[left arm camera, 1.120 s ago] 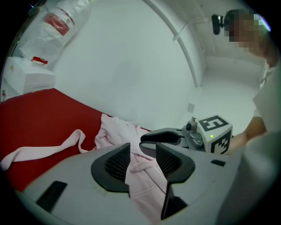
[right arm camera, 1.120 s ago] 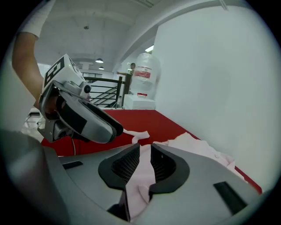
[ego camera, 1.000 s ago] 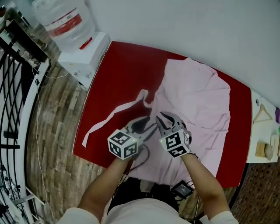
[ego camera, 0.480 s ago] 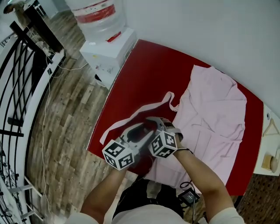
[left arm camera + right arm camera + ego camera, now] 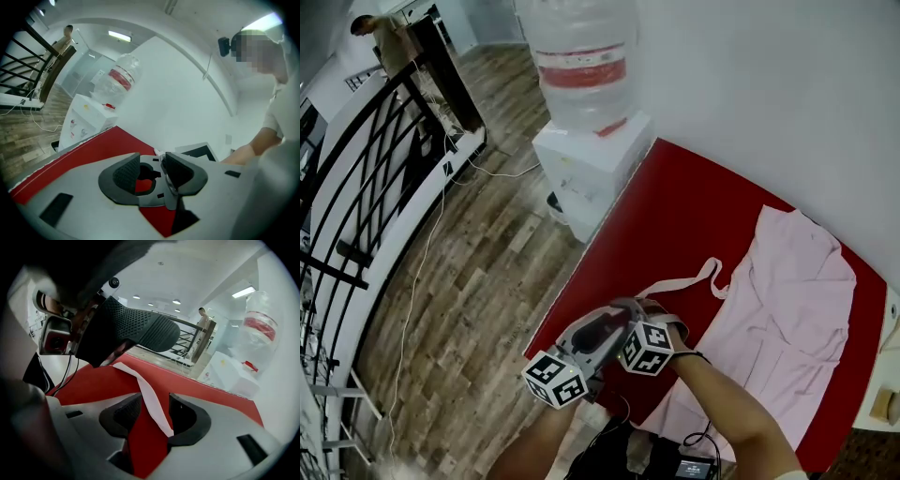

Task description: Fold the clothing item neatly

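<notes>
Head view shows one pink robe [image 5: 792,300] spread on the red table [image 5: 675,202], with its one belt [image 5: 680,281] trailing toward the two grippers. Right gripper [image 5: 154,414] has just been opening, and the belt lies loose between its jaws. Left gripper [image 5: 152,171] stands released, apparently empty.

Left tongs [image 5: 609,325] and right tongs [image 5: 639,305] are sliding off the pink robe [image 5: 787,300], right jaws opening around its belt [image 5: 143,385].
</notes>
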Demonstrator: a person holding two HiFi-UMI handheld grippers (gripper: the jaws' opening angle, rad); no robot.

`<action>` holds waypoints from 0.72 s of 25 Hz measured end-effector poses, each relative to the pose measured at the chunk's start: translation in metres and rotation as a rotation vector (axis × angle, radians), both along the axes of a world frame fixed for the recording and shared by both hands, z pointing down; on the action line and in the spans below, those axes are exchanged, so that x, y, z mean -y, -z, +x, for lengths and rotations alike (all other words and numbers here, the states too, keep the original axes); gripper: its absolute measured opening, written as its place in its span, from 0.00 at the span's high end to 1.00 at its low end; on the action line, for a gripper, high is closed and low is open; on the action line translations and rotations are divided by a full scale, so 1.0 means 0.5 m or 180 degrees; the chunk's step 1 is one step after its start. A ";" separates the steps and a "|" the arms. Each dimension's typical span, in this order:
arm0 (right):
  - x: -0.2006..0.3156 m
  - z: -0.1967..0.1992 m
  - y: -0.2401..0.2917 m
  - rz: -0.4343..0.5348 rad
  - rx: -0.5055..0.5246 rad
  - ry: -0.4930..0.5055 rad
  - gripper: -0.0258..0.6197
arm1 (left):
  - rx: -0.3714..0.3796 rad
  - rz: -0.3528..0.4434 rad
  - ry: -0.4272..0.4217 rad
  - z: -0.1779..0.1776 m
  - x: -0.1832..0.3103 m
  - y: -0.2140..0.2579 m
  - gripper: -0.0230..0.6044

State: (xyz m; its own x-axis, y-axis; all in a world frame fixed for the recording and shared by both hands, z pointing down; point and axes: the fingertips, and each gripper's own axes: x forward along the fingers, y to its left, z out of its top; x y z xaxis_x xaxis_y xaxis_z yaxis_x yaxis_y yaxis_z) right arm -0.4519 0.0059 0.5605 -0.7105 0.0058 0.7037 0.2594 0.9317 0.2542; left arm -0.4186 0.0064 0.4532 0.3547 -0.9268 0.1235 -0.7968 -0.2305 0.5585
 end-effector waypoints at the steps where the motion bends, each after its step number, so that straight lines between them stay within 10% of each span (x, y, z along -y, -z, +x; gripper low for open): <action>1: -0.008 -0.013 -0.002 0.0001 -0.0012 0.0065 0.71 | 0.0007 0.0003 0.0042 -0.013 -0.007 -0.001 0.69; 18: -0.121 -0.157 -0.028 -0.0127 -0.0225 0.0857 0.63 | -0.0050 -0.0012 0.0893 -0.239 -0.102 -0.004 0.69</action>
State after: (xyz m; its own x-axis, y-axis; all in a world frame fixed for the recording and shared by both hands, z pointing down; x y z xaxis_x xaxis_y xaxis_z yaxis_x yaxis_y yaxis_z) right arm -0.5306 0.0665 0.5745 -0.6288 0.2165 0.7468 0.5148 0.8357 0.1912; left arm -0.5383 0.0572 0.4550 0.0861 -0.9886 0.1235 -0.8204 0.0000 0.5718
